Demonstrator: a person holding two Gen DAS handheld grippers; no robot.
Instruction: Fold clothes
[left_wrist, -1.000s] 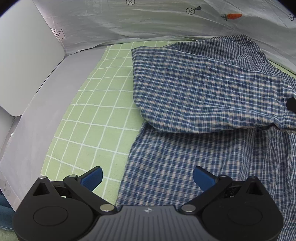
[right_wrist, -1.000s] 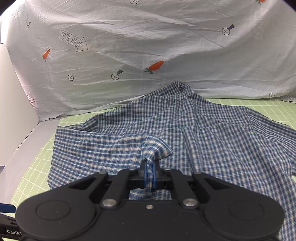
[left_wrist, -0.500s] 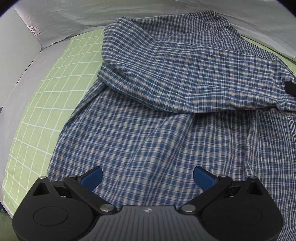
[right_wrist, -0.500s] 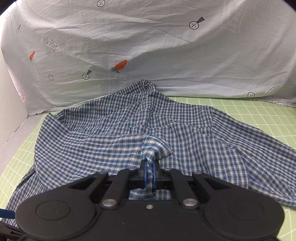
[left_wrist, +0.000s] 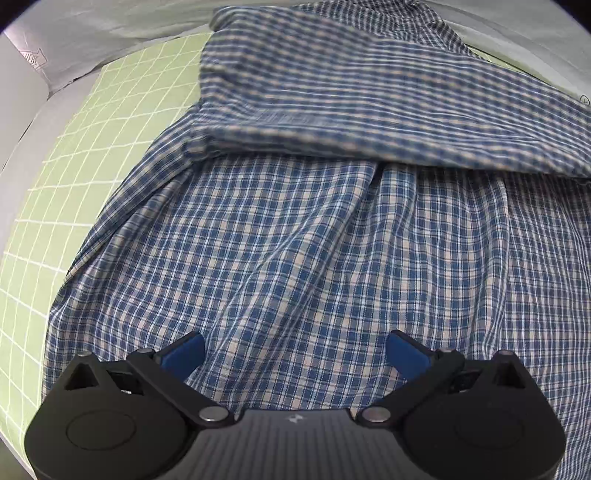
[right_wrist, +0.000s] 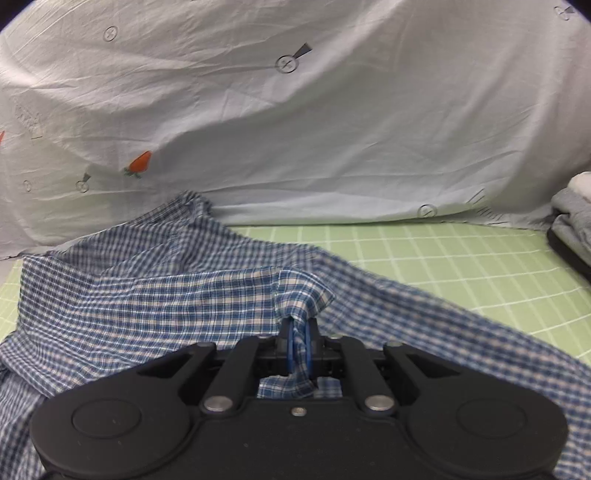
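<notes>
A blue and white checked shirt (left_wrist: 303, 236) lies spread on a green grid mat (left_wrist: 92, 155). In the left wrist view its upper part is lifted and doubled over the lower part, making a blurred fold (left_wrist: 369, 107). My left gripper (left_wrist: 293, 350) hovers open just above the lower cloth, with nothing between its blue pads. In the right wrist view my right gripper (right_wrist: 299, 345) is shut on a bunched edge of the shirt (right_wrist: 147, 295), which it holds raised off the mat (right_wrist: 424, 258).
A pale sheet printed with carrots and arrows (right_wrist: 295, 110) hangs behind the mat. A stack of folded grey and white clothes (right_wrist: 574, 210) sits at the far right. A white panel (left_wrist: 18, 74) stands at the left edge.
My left gripper has moved from the mat's edge over the shirt's lower part and come closer to it. My right gripper has carried the pinched edge sideways to the right, dragging the fold across.
</notes>
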